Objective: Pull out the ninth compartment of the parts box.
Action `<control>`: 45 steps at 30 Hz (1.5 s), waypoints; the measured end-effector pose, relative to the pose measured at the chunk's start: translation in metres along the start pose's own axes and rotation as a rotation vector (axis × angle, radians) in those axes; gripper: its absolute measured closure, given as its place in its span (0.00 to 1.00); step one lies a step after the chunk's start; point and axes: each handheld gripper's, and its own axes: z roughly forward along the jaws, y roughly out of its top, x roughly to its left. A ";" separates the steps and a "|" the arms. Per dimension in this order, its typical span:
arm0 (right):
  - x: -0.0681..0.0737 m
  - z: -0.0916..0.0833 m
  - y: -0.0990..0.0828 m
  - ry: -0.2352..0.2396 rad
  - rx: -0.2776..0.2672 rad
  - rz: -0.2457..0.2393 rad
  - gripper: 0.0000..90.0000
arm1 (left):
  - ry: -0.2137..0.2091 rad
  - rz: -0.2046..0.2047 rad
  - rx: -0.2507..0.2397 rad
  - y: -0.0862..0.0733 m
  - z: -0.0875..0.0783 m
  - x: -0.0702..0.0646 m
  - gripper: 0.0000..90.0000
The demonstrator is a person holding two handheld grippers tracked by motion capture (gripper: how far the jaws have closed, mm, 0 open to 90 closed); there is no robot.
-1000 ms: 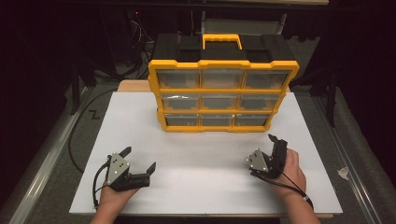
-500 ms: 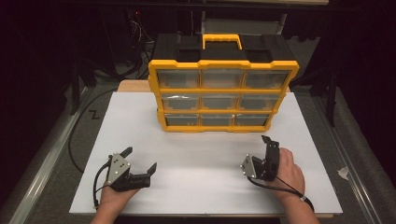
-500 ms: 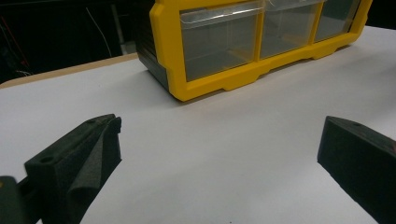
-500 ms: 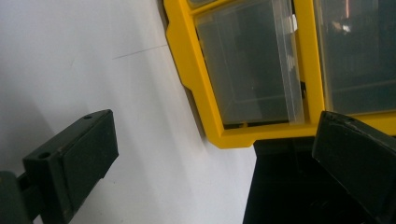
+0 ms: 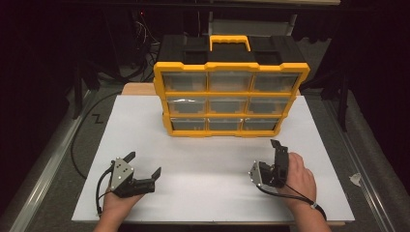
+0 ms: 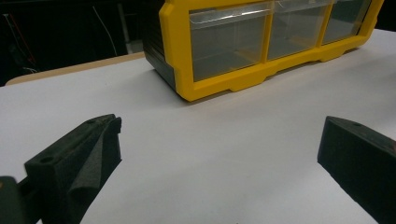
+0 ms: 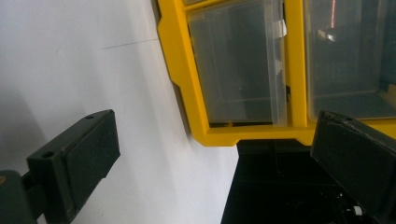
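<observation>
While the left gripper (image 5: 145,164) rests spread wide at seven o'clock on the white table (image 5: 212,159), the yellow drawer organizer (image 5: 231,99) stands at twelve, so the right gripper (image 5: 276,159), rolled sideways at five with jaws apart, should level out before approaching a drawer.

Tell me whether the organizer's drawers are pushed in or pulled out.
Pushed in: every clear drawer front of the organizer sits flush within its yellow frame; none juts forward.
</observation>
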 end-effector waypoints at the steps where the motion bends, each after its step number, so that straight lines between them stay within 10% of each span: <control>1: 0.000 0.000 0.000 -0.005 0.003 0.010 0.04 | -0.004 0.004 0.005 0.000 0.000 0.000 0.00; 45: -0.031 0.030 0.017 -0.143 0.041 0.001 0.59 | -0.045 0.028 -0.026 0.002 0.005 -0.002 0.00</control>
